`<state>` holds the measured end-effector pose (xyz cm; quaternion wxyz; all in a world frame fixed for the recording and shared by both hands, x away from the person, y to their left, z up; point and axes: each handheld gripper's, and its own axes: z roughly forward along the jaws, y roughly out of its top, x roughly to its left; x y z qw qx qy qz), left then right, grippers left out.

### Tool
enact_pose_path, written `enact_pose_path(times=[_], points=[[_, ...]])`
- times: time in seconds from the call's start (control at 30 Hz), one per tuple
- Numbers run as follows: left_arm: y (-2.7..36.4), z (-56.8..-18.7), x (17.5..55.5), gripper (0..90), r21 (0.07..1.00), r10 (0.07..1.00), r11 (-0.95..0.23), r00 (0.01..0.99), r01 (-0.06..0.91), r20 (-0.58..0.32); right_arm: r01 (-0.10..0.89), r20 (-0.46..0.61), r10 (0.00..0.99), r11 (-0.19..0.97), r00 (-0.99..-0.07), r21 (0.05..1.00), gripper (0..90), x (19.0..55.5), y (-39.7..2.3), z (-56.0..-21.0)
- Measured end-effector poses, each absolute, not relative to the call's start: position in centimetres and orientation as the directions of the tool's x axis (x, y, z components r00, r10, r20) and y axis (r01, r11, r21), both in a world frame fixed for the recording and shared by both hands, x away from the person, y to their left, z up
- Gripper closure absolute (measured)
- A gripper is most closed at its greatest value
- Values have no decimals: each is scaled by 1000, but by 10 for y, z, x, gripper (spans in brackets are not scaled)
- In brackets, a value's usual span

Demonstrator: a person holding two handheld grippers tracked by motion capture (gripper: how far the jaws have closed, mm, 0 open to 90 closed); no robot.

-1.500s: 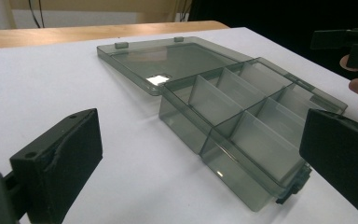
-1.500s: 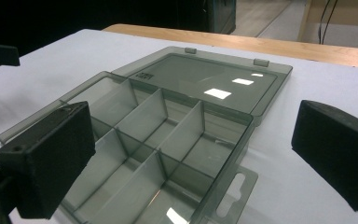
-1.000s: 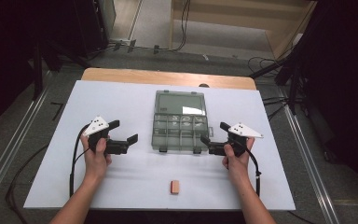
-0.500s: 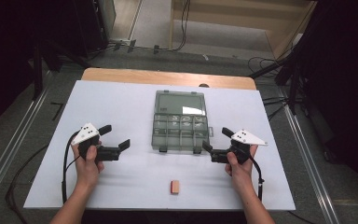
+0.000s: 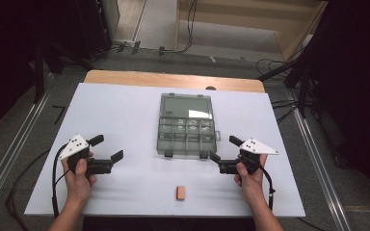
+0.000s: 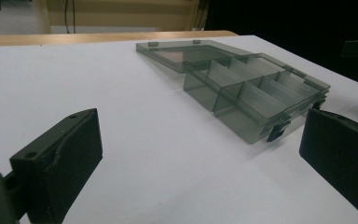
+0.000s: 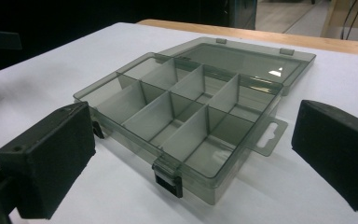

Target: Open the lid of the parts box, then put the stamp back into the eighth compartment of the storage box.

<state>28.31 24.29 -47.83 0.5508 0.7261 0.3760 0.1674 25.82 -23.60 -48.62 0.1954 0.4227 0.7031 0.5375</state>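
While the box [image 5: 187,126] lies open at the middle of the worktop [image 5: 125,106], its lid flat toward the far edge, both claws rest apart from it near the front edge. Left claw [image 5: 107,148], jaws spread and empty, sits well to the box's left. Right claw [image 5: 225,149], jaws likewise spread, sits just beside the box's front right corner, and a small block [image 5: 181,193] lies between the hands at the front edge.

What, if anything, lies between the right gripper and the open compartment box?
Nothing visible does. The right gripper sits open just off the near right corner of the compartment box, with bare white table between them. The small orange block lies nearer the person, out of that path.
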Motion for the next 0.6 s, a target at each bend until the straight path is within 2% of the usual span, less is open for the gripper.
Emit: enact_pose_path(times=[0.6], points=[[257,-482,262,0,925,748,-144,651,351,-130,363,126,720,184,-683,914,0,247,-203,-470]])
